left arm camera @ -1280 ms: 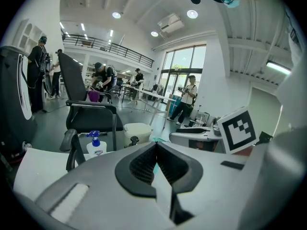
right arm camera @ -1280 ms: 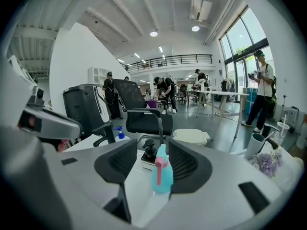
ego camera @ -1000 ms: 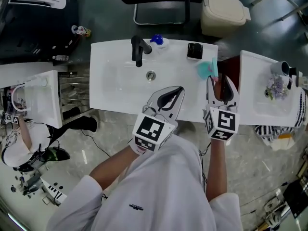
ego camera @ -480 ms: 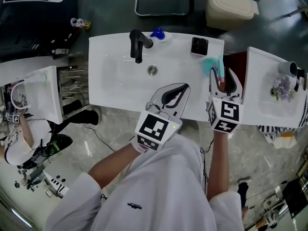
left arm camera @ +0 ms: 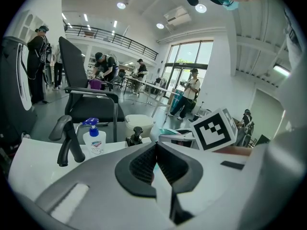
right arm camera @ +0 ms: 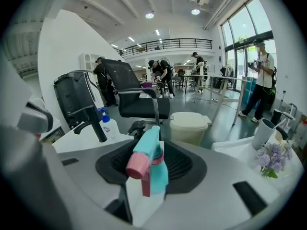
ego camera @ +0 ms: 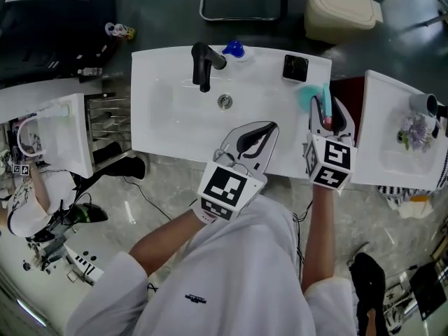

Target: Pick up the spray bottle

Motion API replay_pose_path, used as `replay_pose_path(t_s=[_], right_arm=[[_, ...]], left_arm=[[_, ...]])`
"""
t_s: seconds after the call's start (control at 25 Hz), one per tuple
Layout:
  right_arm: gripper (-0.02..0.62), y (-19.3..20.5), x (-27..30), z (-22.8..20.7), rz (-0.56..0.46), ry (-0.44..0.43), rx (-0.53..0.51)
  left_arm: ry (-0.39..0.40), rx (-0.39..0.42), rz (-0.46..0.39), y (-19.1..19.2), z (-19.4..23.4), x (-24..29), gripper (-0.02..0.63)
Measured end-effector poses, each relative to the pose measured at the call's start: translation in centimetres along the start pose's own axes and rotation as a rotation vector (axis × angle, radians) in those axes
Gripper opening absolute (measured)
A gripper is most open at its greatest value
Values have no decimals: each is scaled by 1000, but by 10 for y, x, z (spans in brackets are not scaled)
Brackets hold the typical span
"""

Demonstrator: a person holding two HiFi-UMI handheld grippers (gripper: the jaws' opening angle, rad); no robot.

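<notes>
Spray bottle (right arm camera: 154, 172) upright, nozzle (right arm camera: 136, 164) toward right gripper (ego camera: 326, 103)

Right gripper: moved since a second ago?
Yes. Against the sink's front edge, the right gripper has pushed farther in; the spray bottle now stands between its fingers, which have just been closing.

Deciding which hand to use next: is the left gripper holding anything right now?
No: in the left gripper view, the left gripper has its jaws closed against each other with nothing between them.
</notes>
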State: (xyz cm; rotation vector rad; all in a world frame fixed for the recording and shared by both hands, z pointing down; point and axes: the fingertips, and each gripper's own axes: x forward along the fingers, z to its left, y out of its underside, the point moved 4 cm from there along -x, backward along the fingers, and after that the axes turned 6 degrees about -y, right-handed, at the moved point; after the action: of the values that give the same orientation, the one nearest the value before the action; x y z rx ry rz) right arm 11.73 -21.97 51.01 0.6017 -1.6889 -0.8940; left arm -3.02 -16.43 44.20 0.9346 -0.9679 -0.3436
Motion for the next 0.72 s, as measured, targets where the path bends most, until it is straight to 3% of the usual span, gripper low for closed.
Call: replay_pose_path(t_s=[0.2,0.72], right_arm=[[104,-2,0,-1,5,19,-18],[83,-4,-3,2,-1,34,-14]], left_arm=[[-9,-4,-1,0,3,-3,5],[-10,0,-17,-3,6,-11,5]])
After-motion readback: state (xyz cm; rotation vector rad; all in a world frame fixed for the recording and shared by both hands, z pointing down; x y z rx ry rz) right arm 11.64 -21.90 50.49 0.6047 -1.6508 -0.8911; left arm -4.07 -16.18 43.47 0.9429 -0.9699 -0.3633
